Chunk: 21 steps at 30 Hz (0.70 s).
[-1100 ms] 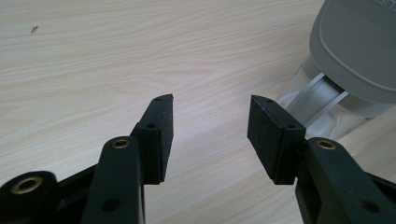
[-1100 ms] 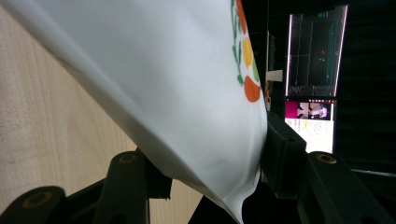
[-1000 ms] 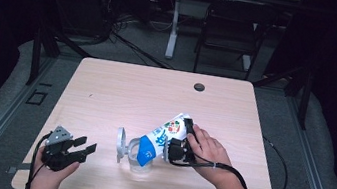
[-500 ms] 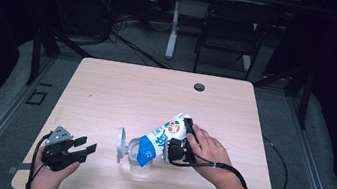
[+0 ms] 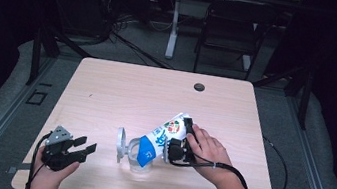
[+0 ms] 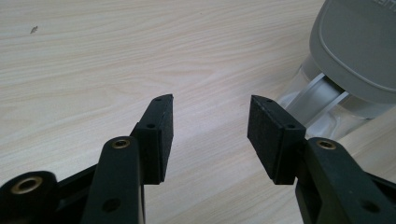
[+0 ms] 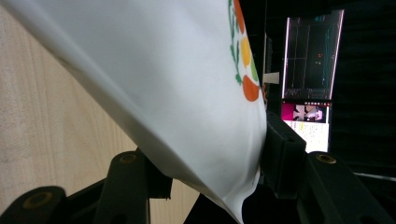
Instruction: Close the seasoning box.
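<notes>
Tilting the carton (image 5: 166, 133) mouth-down over the glass jar (image 5: 139, 161) at mid-surface, right tongs (image 5: 180, 146) clamp its upper body, long axis slanting down-left; left tongs (image 5: 78, 148) idle, parted, empty, well left of it.

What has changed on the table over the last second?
Nothing visible. The right gripper stays clamped on the tilted carton, its mouth over the clear container with the grey lid flipped up. The left gripper still rests open and apart from both near the table's front edge.
</notes>
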### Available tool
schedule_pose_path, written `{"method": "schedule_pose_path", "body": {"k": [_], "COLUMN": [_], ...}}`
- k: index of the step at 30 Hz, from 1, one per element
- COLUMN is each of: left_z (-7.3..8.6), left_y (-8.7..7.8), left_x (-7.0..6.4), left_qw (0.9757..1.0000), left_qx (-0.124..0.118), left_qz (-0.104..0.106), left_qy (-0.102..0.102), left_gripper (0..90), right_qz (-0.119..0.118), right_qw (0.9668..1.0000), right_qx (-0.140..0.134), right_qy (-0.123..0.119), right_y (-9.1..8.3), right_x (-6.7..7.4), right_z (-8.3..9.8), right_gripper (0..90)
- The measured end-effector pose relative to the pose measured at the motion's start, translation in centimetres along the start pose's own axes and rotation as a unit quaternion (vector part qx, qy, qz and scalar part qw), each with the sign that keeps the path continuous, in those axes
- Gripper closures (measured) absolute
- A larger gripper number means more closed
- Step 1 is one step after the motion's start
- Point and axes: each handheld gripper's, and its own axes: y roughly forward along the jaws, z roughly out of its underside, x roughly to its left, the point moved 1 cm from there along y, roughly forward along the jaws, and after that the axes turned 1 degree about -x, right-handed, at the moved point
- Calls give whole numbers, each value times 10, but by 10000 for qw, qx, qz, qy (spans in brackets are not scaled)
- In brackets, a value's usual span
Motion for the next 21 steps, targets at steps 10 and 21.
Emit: {"method": "schedule_pose_path", "body": {"k": [10,21], "left_z": [0,0], "left_y": [0,0], "left_x": [-1,-1], "left_qw": [10000,10000], "left_qx": [-1,-4], "left_qz": [-4,-5], "left_qy": [-2,-2], "left_gripper": [512,513], "right_qz": [7,6], "right_qw": [10000,10000], "right_qx": [29,44], "right_qy": [-56,-43], "right_y": [-1,-1], "right_x": [-1,-1], "right_z": [0,-1], "right_gripper": [521,524]}}
